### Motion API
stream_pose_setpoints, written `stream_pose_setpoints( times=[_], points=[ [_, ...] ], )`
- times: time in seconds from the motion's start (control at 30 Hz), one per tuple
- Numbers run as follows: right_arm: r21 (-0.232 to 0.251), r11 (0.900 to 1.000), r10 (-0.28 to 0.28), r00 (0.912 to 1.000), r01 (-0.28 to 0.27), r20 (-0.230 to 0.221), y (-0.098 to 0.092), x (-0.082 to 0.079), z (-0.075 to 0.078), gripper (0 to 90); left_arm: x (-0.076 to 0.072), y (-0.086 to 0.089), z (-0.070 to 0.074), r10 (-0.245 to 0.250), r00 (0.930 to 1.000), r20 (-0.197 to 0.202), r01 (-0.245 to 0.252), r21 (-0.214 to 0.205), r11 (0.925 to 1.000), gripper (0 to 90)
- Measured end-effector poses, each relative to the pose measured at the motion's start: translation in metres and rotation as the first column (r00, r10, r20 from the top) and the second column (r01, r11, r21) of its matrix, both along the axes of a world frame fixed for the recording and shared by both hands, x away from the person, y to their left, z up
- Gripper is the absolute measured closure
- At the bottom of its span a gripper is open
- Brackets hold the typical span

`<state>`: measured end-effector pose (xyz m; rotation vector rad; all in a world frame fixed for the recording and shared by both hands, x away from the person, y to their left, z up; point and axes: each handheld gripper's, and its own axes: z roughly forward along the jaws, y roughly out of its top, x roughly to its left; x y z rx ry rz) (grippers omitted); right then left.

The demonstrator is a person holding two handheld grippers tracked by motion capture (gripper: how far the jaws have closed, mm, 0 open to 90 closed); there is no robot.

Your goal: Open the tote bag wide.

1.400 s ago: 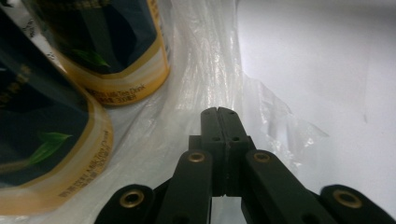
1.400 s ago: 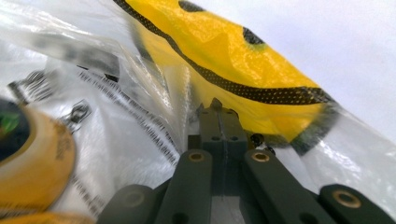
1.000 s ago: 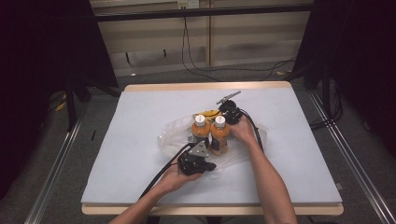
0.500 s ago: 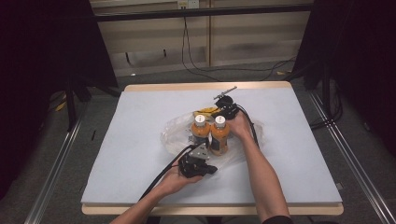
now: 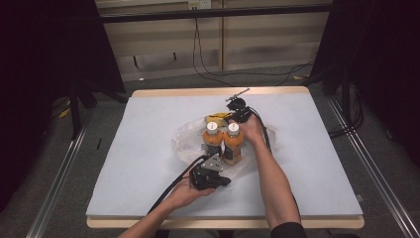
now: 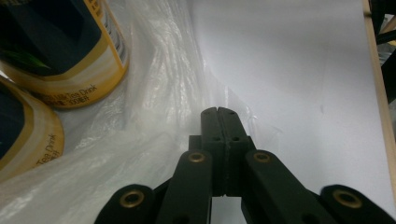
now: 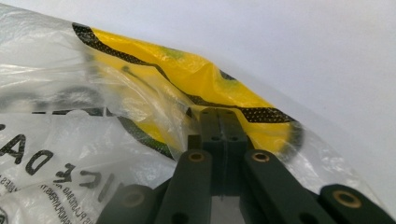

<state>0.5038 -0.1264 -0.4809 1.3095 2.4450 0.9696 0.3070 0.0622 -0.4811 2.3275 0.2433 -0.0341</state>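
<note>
Both jaw pairs are closed on the plastic bag (image 5: 190, 141): left hand-held gripper (image 6: 218, 114) beside the bottles (image 5: 224, 141); right hand-held gripper (image 7: 217, 113) view reveals a yellow packet (image 7: 187, 79) inside.

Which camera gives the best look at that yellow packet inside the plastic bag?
The right gripper view: the yellow packet is close, its black-edged print seen through the clear plastic bag. The high view gives a small yellow patch behind the two bottles.

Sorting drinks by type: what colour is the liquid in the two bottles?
Orange in both bottles, with white caps; clearest in the high view.
</note>
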Motion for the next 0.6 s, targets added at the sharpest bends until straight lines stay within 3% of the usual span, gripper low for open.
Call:
stream_pose_setpoints(
  times=[0.07,0.13,0.37,0.53,0.6],
  points=[
    [0.000,1.0000,-0.006,1.0000,0.006,-0.001,-0.0001,0.0016,-0.0001,90.0,-0.0008,0.0001,0.0012,-0.002,1.0000,-0.001,0.002,0.017,0.9999,90.0],
    [-0.001,0.9999,-0.013,0.9999,0.013,-0.003,0.0001,0.0033,0.0000,90.0,-0.0009,-0.0006,0.0002,-0.006,1.0000,-0.001,0.006,0.001,1.0000,90.0],
    [-0.015,0.9993,-0.035,0.9994,0.035,-0.001,0.0008,0.0081,0.0006,90.0,-0.0022,-0.0010,0.0008,-0.011,0.9999,0.002,0.011,0.006,0.9999,90.0],
    [-0.044,0.9983,-0.038,0.9989,0.039,0.027,0.0030,0.0104,0.0006,90.0,-0.0010,-0.0005,0.0014,-0.020,0.9998,-0.001,0.020,0.015,0.9997,90.0],
    [-0.040,0.9981,-0.047,0.9987,0.048,0.021,0.0033,0.0098,0.0008,90.0,-0.0008,-0.0007,0.0005,-0.018,0.9998,-0.006,0.018,0.001,0.9998,90.0]
  ],
)
